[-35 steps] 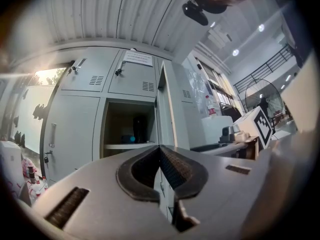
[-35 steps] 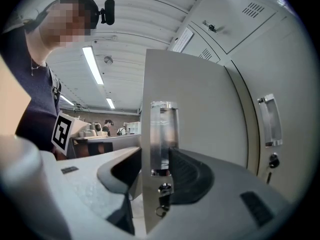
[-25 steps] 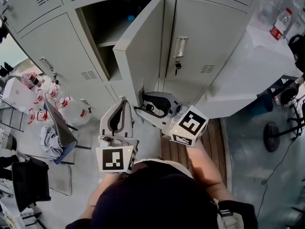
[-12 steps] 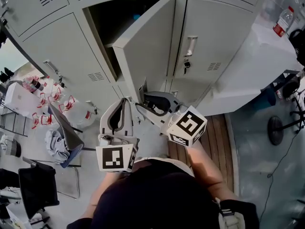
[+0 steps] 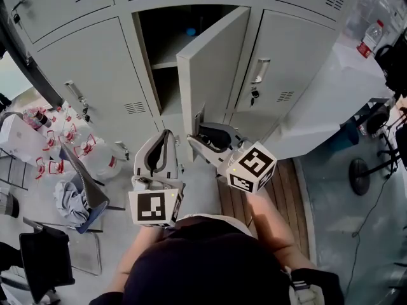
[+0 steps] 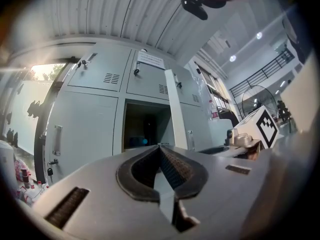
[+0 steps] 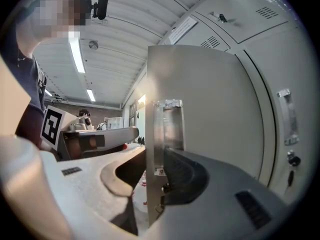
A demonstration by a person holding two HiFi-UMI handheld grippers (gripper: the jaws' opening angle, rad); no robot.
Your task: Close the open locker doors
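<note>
Clamping now: right gripper [image 5: 202, 134] jaws, just been closing, sit on free edge of open door [image 5: 210, 75] by handle [image 7: 169, 126], pads on both faces. Door stands half open from locker [image 5: 162, 37]. Left gripper [image 5: 166, 134] hovers beside, jaws pressed together, empty.

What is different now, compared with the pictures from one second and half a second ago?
The right gripper has just been closing its jaws around the free edge of the open locker door, and that edge now sits between them. Unchanged: the door looks about as far open as before, and the left gripper stays shut and empty beside the right one.
</note>
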